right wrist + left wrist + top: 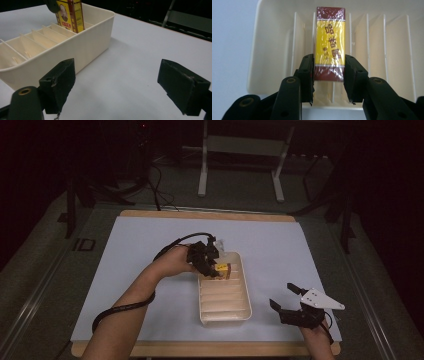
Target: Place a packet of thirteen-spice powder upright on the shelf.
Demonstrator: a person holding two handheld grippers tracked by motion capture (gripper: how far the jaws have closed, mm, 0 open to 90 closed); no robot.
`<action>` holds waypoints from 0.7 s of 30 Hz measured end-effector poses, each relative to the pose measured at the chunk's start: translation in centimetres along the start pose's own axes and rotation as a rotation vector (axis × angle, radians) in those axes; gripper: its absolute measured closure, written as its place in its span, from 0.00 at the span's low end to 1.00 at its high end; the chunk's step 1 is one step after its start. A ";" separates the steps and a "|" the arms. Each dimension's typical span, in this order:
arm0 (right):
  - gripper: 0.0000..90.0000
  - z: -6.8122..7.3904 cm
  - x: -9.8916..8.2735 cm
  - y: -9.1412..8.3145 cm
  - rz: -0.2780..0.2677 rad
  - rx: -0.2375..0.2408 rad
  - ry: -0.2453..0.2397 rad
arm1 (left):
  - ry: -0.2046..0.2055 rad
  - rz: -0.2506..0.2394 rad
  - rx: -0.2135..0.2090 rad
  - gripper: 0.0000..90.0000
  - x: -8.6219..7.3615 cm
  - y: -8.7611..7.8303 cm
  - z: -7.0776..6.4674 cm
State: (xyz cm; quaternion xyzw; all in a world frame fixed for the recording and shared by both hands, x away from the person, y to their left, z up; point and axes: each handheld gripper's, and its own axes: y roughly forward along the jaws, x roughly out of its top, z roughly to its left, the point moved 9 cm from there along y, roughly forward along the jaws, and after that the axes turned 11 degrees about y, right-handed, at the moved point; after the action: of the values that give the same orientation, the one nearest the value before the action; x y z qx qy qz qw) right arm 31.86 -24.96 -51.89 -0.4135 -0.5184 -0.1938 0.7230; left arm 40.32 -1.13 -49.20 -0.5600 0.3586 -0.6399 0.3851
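A cream slotted tray lies on the white table mat, divided by several thin partitions. My left gripper is shut on a yellow and dark red box wrapped in clear film, holding it on edge in a slot near the tray's far end. My right gripper stands open above the mat to the right of the tray's near end, with nothing between its jaws.
The white mat covers a wooden table. A black cable trails from the left gripper along the forearm. A metal stand rises beyond the table's far edge.
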 end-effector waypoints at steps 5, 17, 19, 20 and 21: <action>0.16 0.0 0.0 0.0 0.000 0.002 -0.002 | -0.004 -0.003 0.018 0.70 -0.3 -1.0 -0.1; 0.16 0.0 0.0 0.1 0.001 0.001 -0.002 | -0.018 -0.017 0.040 0.70 -0.8 -3.0 -0.4; 0.16 0.0 0.0 0.1 0.002 0.000 -0.004 | -0.024 -0.022 0.046 0.70 -1.0 -3.5 -0.5; 0.16 0.0 0.0 0.1 0.002 0.001 -0.004 | -0.027 -0.020 0.051 0.70 -1.1 -3.7 -0.6; 0.17 0.0 0.0 0.1 0.003 0.000 -0.003 | -0.029 -0.022 0.049 0.70 -1.2 -3.9 -0.7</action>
State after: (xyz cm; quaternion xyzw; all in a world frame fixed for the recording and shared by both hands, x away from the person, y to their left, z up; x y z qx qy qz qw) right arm 31.89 -24.87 -51.96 -0.4144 -0.5191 -0.1921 0.7224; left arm 39.39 1.71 -46.32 -0.5635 0.3310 -0.6446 0.3967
